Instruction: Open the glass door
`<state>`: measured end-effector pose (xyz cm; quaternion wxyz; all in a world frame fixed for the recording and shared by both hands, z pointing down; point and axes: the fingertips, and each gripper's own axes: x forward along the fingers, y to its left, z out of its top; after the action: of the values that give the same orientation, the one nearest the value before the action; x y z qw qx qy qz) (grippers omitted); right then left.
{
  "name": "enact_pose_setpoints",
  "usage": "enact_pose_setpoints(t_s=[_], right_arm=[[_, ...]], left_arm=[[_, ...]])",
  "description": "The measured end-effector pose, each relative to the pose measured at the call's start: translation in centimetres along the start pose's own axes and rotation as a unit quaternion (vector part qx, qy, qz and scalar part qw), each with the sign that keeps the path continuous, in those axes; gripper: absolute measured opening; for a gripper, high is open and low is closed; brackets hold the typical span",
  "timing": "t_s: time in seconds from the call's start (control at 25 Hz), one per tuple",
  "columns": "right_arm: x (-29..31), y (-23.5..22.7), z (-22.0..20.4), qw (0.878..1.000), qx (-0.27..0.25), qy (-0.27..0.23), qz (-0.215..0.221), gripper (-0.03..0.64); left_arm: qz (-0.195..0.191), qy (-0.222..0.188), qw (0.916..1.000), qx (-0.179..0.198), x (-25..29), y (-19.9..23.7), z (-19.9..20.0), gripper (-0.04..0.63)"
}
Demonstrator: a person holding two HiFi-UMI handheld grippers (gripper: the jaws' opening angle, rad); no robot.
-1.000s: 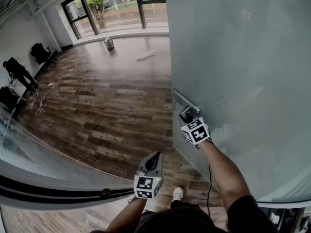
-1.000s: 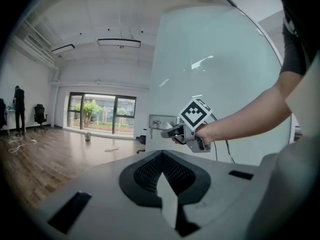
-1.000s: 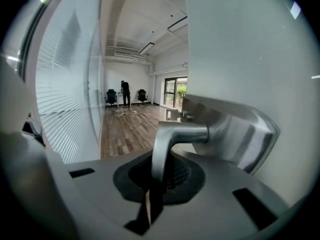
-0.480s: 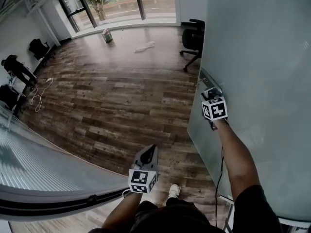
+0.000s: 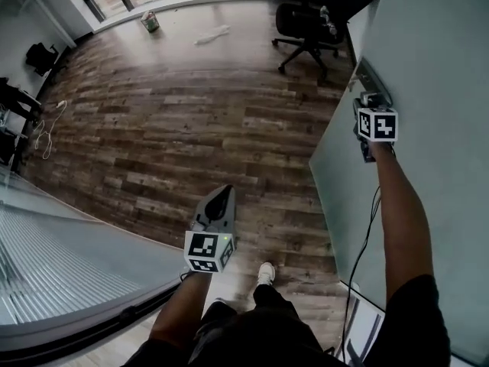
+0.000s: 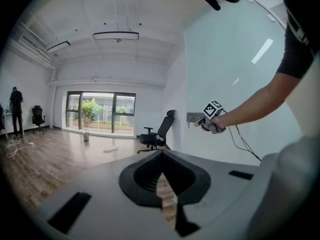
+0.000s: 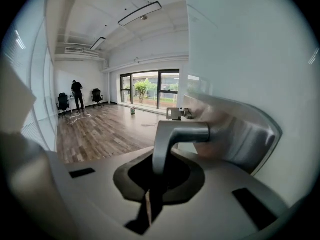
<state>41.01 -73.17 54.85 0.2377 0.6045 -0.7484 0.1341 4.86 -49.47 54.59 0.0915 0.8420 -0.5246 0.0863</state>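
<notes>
The frosted glass door (image 5: 428, 67) stands swung open on the right of the head view. My right gripper (image 5: 370, 102) is at its edge, shut on the metal lever handle (image 5: 373, 82). In the right gripper view the lever (image 7: 175, 134) bends down from its steel plate (image 7: 240, 134) into the closed jaws of the right gripper (image 7: 152, 181). My left gripper (image 5: 222, 197) hangs over the wooden floor, shut and holding nothing. In the left gripper view, past the left gripper (image 6: 161, 176), the right gripper (image 6: 201, 123) shows at the door (image 6: 235, 59).
A black office chair (image 5: 309, 25) stands just beyond the door's free edge. A frosted glass partition (image 5: 61, 258) runs along the lower left. A paint can (image 5: 150, 21) and a cable (image 5: 46, 132) lie on the floor. A person (image 6: 15, 109) stands far left.
The door has swung further to the right with my right gripper on its handle, uncovering the office chair behind it. My left gripper has moved forward over the floor.
</notes>
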Motion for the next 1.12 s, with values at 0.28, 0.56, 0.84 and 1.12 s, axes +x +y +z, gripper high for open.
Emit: enact_pose_setpoints(t_s=[0.28,0.56,0.84,1.12], right_arm=[[0.7,-8.8,-0.2,0.998,0.027,0.009,-0.051,0.013],[0.8,-15.2,-0.9,0.996,0.043,0.010,-0.084,0.012],[1.2,-18.7,-2.3,0.995,0.038,0.016,-0.088,0.012],[-0.4,-20.5,-2.4,0.993,0.011,0.027,-0.113,0.014]], left_arm=[[-0.011,0.009,0.9999,0.003,3.8,-0.1,-0.3,0.003],[-0.002,0.018,0.9998,0.001,6.1,-0.3,-0.6,0.003],[-0.006,0.028,0.9996,0.004,7.9,-2.0,-1.2,0.003],[-0.016,0.033,0.9991,0.023,7.7,-3.0,-0.9,0.003]])
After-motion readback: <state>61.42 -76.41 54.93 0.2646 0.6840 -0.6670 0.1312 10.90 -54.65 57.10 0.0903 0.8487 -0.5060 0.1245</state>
